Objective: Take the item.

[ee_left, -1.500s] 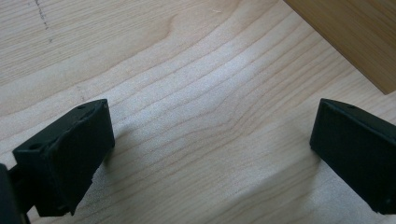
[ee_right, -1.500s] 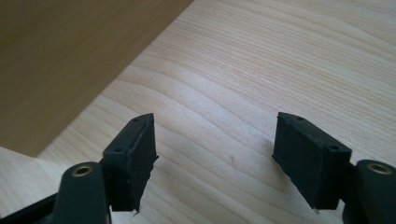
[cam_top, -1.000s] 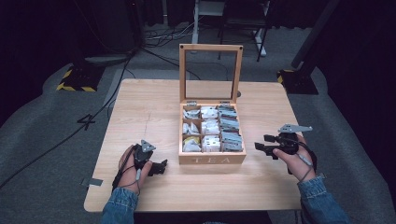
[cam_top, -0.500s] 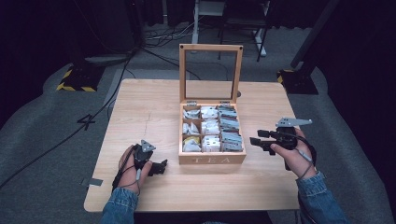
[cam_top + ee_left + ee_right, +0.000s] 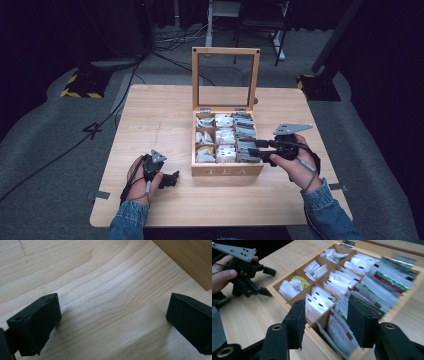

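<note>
Left claw (image 5: 172, 179), held in the person's left hand (image 5: 137, 175), rests low on the pale wooden tabletop (image 5: 160, 125) near the front left edge, just beside the front left corner of the box; in the left gripper view its two black jaws stand wide apart with bare wood grain between them, nothing gripped. At centre sits the light wooden tea box with "TEA" lettered on its front wall (image 5: 227, 171), its glass-paned lid (image 5: 226, 77) upright on hinges at the back. The box is split into a grid of compartments: left column holds white tea bags (image 5: 289, 288) and a yellow sachet (image 5: 301, 281), middle column white tagged packets (image 5: 342, 278), right column packets with green and red stripes (image 5: 387, 281). Right claw (image 5: 256, 150), held in the person's right hand (image 5: 295, 167), hovers over the right front part of the box, grey three-cornered plate (image 5: 292, 129) on top. In the right gripper view its jaws are open, straddling the front wall above the green-striped packets, gripping nothing. Blue denim sleeves (image 5: 327, 212) at both wrists.
</note>
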Demonstrator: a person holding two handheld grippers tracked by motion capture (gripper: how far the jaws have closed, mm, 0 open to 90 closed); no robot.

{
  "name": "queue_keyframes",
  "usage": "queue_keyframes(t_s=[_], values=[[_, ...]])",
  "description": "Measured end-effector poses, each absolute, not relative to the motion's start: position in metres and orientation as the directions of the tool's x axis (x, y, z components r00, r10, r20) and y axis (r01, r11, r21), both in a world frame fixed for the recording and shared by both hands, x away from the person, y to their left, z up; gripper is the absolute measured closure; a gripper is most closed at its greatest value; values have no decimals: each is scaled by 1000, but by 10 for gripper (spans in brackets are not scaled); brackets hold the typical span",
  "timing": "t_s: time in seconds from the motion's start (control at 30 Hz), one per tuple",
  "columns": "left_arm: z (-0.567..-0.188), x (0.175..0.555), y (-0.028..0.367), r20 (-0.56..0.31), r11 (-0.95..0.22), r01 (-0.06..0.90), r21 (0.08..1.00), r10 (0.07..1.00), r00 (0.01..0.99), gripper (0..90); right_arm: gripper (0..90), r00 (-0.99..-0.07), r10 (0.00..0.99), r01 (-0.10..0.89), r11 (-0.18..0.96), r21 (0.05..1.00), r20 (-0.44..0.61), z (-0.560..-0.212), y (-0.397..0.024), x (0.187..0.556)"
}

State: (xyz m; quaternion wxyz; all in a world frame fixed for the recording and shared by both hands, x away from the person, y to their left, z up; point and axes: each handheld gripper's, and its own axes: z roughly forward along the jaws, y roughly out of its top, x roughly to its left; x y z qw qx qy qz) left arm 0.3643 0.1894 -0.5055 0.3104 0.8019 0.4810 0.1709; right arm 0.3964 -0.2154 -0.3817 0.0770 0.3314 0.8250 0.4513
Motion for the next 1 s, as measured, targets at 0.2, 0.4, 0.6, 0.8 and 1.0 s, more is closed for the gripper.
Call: queue_keyframes(t_s=[0.2, 0.4, 0.6, 0.8, 1.0], values=[[-506, 365, 189, -25, -344, 664, 664, 877, 479, 1, 524, -807, 562, 462, 412, 785, 180, -387, -189, 402], [-506, 365, 189, -24, -344, 664, 664, 877, 479, 1, 536, -823, 537, 454, 423, 784, 187, -393, -175, 409], [-506, 364, 189, -24, -344, 664, 663, 877, 479, 1, 551, -828, 521, 448, 395, 802, 206, -393, -170, 414], [-506, 364, 189, -24, -344, 665, 663, 878, 479, 1, 577, -828, 518, 452, 396, 799, 212, -397, -164, 423], [-506, 365, 189, -25, -344, 665, 663, 877, 479, 1, 616, -826, 517, 476, 421, 772, 227, -404, -161, 437]])
